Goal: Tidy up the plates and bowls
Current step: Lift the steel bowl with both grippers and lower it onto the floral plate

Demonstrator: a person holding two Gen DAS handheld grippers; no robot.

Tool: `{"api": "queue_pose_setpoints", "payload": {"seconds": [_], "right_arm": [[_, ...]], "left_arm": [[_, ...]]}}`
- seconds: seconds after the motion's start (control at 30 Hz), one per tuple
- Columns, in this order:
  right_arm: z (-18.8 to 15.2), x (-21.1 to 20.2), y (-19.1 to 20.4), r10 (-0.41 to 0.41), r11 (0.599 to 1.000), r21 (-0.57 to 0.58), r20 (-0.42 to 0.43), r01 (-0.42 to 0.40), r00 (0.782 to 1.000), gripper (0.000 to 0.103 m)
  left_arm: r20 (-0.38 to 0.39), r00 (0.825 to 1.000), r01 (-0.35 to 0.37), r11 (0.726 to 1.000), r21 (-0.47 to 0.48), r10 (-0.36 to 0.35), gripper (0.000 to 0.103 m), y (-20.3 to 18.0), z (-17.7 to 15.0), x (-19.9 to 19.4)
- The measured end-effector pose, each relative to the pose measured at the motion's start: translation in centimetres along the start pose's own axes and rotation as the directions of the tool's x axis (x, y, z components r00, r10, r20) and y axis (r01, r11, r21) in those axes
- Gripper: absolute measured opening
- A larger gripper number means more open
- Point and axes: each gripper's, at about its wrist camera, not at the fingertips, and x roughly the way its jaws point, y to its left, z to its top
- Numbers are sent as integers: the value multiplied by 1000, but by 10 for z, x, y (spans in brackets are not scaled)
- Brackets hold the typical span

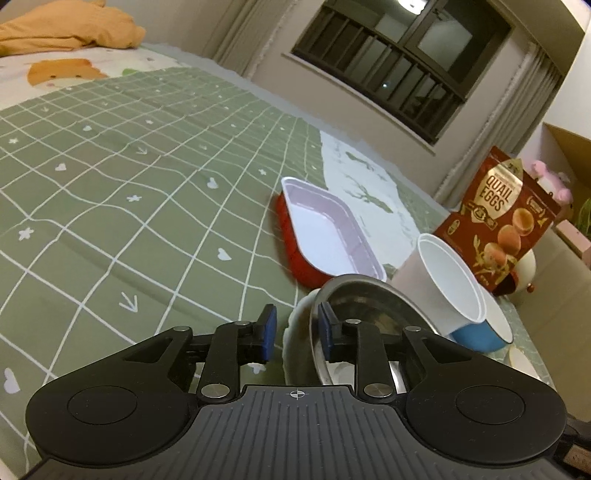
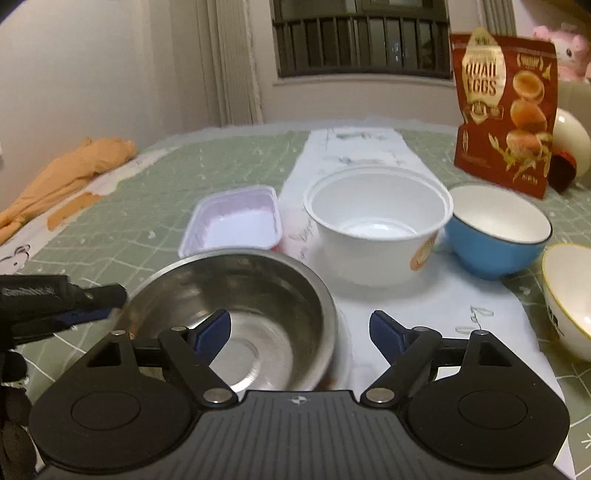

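Closest to the right camera is the right gripper (image 2: 299, 332). Its jaws are spread wide and are not pinching anything. The near side of the steel bowl (image 2: 236, 314) sits between them, with one blue pad inside the bowl and the other out past the rim. The left gripper (image 1: 293, 330) comes at the same bowl from the other side. Its jaws are a little apart, one pad outside and one inside, and the bowl's edge is in the gap. The pads do not look pressed on the metal. The steel bowl seems to rest in a white dish (image 1: 295, 336), but only the dish's edge shows.

My guess is the bowl is being let go, or is about to be gripped. Either way, move slowly. Steel is slippery, so the pads should meet the rim flat, and the hand should lift straight so the bowl does not tip.

A bit farther back are the pink tray (image 2: 236, 221), sitting on something red, and the white tub (image 2: 376, 225). The tub touches the blue bowl (image 2: 495, 240). A white bowl with a yellow rim (image 2: 569, 295) is at the far right. Behind them stands a red snack bag (image 2: 506, 110) on the green checked cloth (image 1: 147, 166). An orange cloth (image 1: 66, 33) lies far off
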Motion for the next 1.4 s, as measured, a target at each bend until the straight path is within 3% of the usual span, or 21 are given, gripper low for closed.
{"api": "queue_pose_setpoints", "payload": {"seconds": [0.1, 0.17, 0.27, 0.33, 0.43, 0.5, 0.63, 0.7, 0.97, 1.23, 1.4], "right_arm": [[0, 10, -12, 0, 999, 47, -52, 3, 999, 83], [-2, 15, -18, 6, 997, 82, -72, 0, 997, 83], [-6, 19, -24, 25, 993, 114, -93, -14, 995, 82], [-7, 22, -25, 35, 992, 123, -102, -23, 994, 80], [-7, 30, -28, 62, 989, 141, -125, -44, 990, 73], [-6, 37, -33, 93, 982, 176, -153, -66, 984, 63], [-7, 39, -34, 145, 976, 186, -160, -115, 976, 52], [-8, 37, -34, 173, 971, 192, -163, -141, 971, 49], [-13, 16, -44, 164, 973, 180, -120, -141, 979, 49], [-22, -4, -76, 95, 972, 223, -94, -73, 991, 49], [-28, -12, -82, 112, 969, 229, -89, -89, 990, 49]], "left_arm": [[-28, 999, 19, 1000, 10, -19, 29, -1, 2, -1], [-70, 994, 82, 997, -1, -82, 29, -1, 3, 0], [-83, 996, 35, 998, 59, -30, 29, -9, 0, 4], [-93, 996, -5, 996, 83, 13, 34, -10, -3, 11], [-116, 993, 7, 999, 51, -2, 35, -7, -4, 19], [-129, 992, 20, 999, 29, -16, 33, -6, -4, 24], [-134, 991, 5, 1000, -30, -9, 33, -6, -3, 26], [-139, 990, -10, 1000, -12, 8, 35, -11, -3, 28], [-141, 988, -48, 998, 51, 55, 41, -38, -5, 39], [-162, 987, 26, 993, 116, -7, 45, -73, -7, 61], [-152, 988, 4, 991, 133, 17, 45, -81, -5, 76]]}}
